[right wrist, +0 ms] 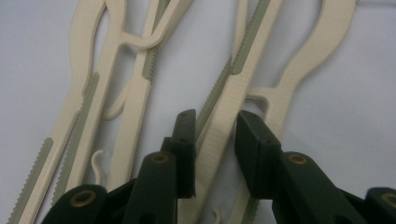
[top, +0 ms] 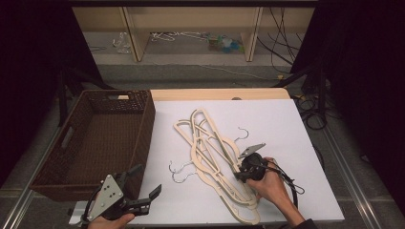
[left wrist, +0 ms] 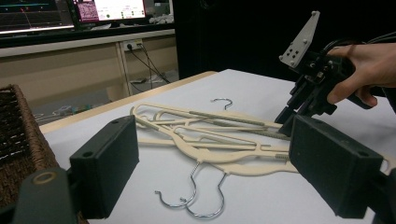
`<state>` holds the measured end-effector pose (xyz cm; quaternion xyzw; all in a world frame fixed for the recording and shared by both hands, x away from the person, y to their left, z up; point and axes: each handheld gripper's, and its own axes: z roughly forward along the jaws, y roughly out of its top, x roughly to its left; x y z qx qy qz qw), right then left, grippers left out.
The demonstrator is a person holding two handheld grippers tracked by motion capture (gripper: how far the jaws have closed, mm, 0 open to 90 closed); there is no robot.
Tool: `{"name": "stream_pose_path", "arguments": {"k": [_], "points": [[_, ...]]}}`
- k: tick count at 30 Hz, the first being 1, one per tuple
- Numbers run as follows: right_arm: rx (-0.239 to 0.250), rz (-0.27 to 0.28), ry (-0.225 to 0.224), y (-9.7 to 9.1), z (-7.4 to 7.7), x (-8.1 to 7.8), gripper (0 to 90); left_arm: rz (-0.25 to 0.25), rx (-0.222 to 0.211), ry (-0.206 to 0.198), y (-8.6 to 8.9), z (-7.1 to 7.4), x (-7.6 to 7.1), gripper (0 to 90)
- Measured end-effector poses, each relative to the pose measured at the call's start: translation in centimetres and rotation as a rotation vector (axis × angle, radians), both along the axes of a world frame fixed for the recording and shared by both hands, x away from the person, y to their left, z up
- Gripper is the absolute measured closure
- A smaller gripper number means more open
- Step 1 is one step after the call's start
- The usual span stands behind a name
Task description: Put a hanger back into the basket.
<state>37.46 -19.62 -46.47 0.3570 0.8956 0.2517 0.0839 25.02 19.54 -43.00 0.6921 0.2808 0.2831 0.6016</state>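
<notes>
Cream hangers (top: pixel 210 152): a tangled pile, at least three by the metal hooks; exact number cannot be told
Metal hooks: three in sight, two crossed near the pile's left (top: pixel 180 171), one at its upper right (top: pixel 243 133)
Wicker basket (top: pixel 62 143): one
Hand-held grippers: two, left (top: pixel 141 187) and right (top: pixel 240 171)
White-covered surface (top: pixel 286 133): one

Cream hangers (top: pixel 210 148), brown woven basket (top: pixel 102 138).

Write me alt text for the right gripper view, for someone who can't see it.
The right tool has its two black jaws around one arm of a cream plastic clothes hanger with a ridged grey grip strip, lying on a white table surface. More cream plastic hangers lie overlapping to its left.
</notes>
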Motion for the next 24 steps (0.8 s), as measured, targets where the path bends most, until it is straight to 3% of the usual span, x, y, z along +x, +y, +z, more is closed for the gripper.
{"name": "stream_pose_path", "arguments": {"k": [5, 9, 12, 14, 15, 16, 19, 24], "points": [[-0.005, -0.014, 0.002, -0.2, 0.3, 0.0, 71.9, -0.006, -0.010, -0.004, -0.1, -0.1, 0.0, 15.9], [-0.022, -0.040, -0.006, -0.2, 0.9, -0.2, 75.0, -0.003, 0.008, 0.001, -0.1, 0.0, 0.0, 15.9], [-0.007, -0.030, -0.020, -0.3, 1.3, -0.1, 78.5, -0.004, 0.008, -0.001, 0.0, 0.0, 0.0, 15.9], [-0.012, -0.050, -0.006, -0.3, 1.6, -0.2, 80.0, -0.004, 0.007, -0.001, 0.0, 0.0, 0.0, 15.9], [-0.016, -0.026, -0.028, -0.4, 1.6, -0.1, 80.1, -0.003, 0.005, 0.002, -0.1, 0.0, 0.0, 15.9], [-0.023, -0.037, -0.020, -0.2, 1.7, -0.2, 80.1, -0.003, 0.003, 0.003, -0.1, 0.0, 0.0, 15.9], [-0.025, -0.007, -0.032, -0.3, 2.0, -0.2, 80.0, -0.011, -0.007, -0.005, -0.1, 0.0, 0.0, 15.9], [-0.068, 0.051, -0.044, -0.7, 3.3, -0.6, 80.3, -0.009, 0.009, -0.004, -0.1, 0.0, 0.0, 15.9]]}}
